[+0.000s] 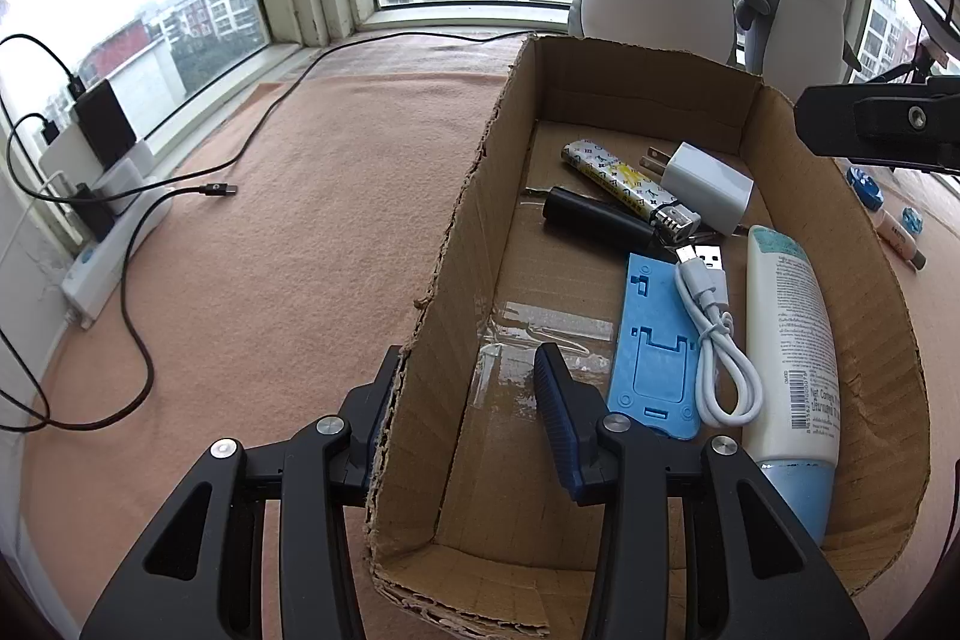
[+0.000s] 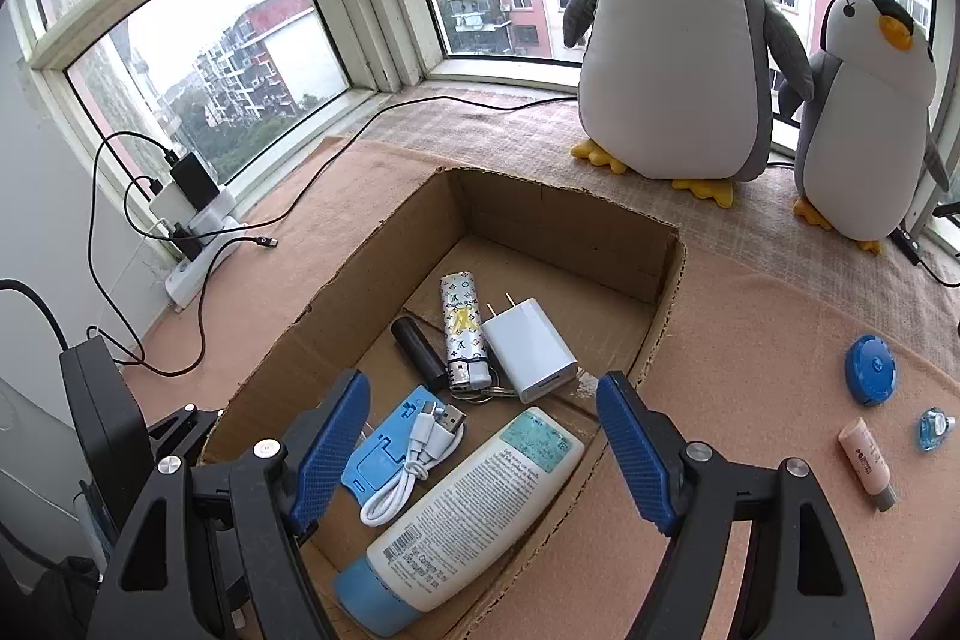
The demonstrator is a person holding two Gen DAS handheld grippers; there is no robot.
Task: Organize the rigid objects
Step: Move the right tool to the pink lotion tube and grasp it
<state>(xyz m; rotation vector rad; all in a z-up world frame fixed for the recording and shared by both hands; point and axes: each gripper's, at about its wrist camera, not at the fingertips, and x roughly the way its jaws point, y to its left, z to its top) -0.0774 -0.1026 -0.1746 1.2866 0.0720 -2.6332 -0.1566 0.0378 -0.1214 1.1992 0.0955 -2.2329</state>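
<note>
Box (image 2: 654,334) being filled: bottle (image 2: 474,508), charger (image 2: 531,349), lighter (image 2: 462,328) lying inside.
Your left gripper (image 1: 474,400) is straddling the box's wall, gaping; your right gripper (image 2: 480,448) is hovering wide open, empty.

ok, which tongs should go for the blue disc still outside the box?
Right tongs: open and empty, disc lies on their side. Left tongs straddle the box wall.

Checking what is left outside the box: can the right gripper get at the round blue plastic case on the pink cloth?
Probably yes. The round blue plastic case lies alone on bare pink cloth, outside the cardboard box, and the right gripper is open and empty above the box's near end. Nothing stands between them.
</note>
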